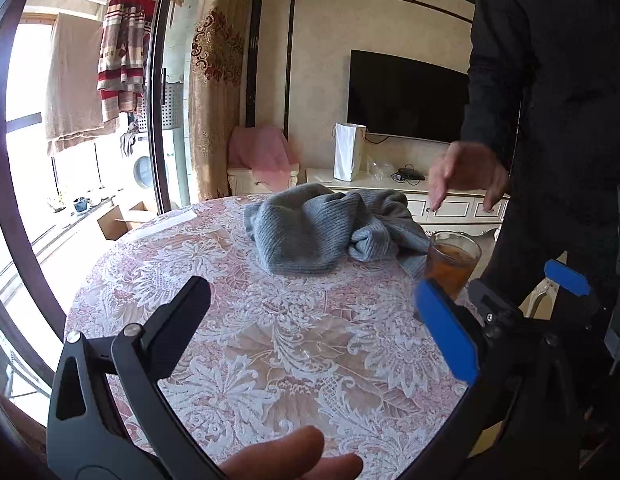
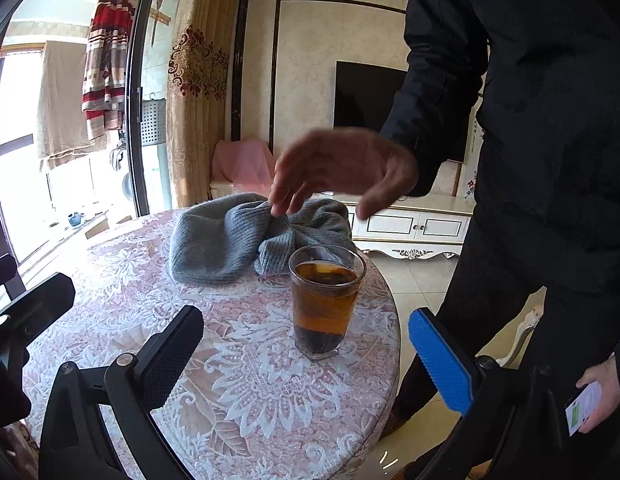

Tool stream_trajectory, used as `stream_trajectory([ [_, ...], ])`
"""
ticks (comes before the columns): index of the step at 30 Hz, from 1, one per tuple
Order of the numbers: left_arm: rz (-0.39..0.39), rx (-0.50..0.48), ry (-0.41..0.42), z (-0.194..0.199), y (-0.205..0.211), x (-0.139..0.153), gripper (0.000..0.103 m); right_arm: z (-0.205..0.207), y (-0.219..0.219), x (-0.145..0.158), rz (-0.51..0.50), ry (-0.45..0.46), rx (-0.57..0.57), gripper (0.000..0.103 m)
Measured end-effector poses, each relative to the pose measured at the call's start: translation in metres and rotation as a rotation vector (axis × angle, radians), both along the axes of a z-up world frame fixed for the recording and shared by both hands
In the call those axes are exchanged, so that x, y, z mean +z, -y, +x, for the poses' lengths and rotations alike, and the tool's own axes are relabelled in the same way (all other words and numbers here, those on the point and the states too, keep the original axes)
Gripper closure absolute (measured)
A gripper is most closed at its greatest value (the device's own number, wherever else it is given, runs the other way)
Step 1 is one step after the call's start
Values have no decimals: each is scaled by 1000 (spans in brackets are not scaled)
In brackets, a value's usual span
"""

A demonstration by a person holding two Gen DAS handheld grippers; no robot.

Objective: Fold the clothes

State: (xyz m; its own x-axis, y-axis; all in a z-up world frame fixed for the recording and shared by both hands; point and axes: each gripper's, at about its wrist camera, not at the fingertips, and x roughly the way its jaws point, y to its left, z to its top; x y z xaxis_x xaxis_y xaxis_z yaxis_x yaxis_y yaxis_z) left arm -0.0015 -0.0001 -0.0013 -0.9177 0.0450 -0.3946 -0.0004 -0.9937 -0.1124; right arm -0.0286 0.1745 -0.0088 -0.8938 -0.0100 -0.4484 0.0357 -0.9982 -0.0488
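Observation:
A crumpled grey knitted sweater lies at the far side of a round table covered in a lace cloth. A person in black stands at the right, one hand hovering over the sweater's right part, fingertips close to the knit. My left gripper is open above the table's middle, well short of the sweater. My right gripper is open too, with nothing between its fingers, at the near right side of the table.
A glass of tea stands near the table's right edge, right by the sweater and in front of my right gripper. The person's other hand holds a phone or card. Behind are a TV cabinet, a white bag and a sliding glass door.

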Motion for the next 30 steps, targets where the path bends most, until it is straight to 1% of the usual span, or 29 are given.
stream_trajectory([
  [8,-23,16,54,-9,1,-8,0,-6,8,-5,-2,-3,4,0],
  [14,-81,72,86,-20,-9,-13,0,-10,7,-7,-19,18,11,0],
  [17,-111,109,118,-25,-9,-16,0,-12,5,-9,-41,29,19,0],
  [24,-124,93,138,-27,-13,-17,0,-21,-5,-14,-92,61,38,0],
  [30,-137,82,160,-31,-16,-21,0,-22,-7,-21,-88,81,36,0],
])
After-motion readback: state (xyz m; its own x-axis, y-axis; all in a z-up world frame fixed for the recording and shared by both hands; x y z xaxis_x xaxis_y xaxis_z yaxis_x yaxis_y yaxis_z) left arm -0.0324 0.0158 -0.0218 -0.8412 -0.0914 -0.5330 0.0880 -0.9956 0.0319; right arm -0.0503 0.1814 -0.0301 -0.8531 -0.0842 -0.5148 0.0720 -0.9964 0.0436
